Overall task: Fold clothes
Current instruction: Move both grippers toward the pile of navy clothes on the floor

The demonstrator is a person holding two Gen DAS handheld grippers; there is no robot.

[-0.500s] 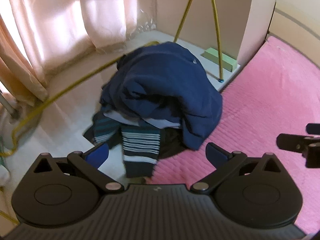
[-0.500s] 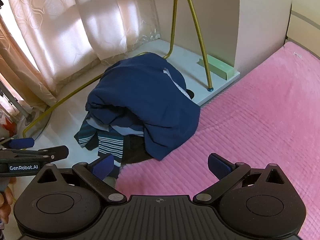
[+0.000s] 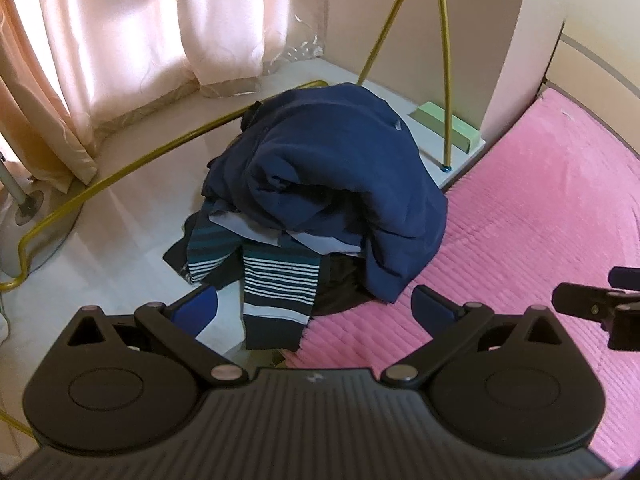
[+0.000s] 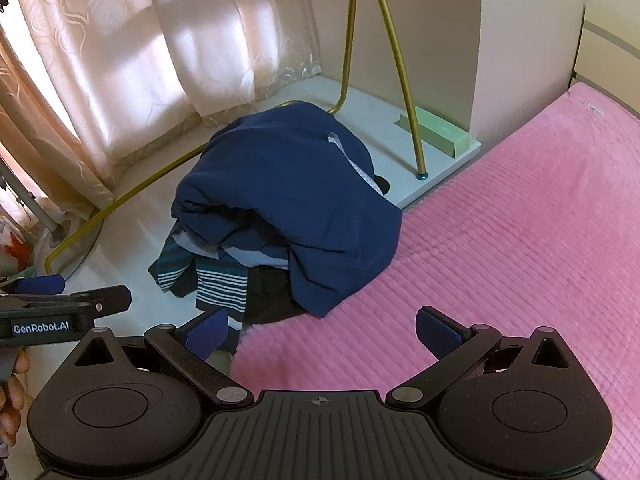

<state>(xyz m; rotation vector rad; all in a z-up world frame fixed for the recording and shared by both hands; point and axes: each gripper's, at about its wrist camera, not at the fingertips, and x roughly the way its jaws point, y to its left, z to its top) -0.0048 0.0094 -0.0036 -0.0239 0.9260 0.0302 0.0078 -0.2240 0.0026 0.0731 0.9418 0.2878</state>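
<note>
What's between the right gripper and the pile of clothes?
Only bare pink blanket. In the right wrist view, the open right gripper hangs above it, and nothing else sits before the clothes pile.

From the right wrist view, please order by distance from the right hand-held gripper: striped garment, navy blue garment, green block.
1. Striped teal-and-white garment, nearest, hanging at the bed edge, left.
2. Navy blue garment, atop the pile, middle.
3. Pale green block, farthest, by the wall.
</note>
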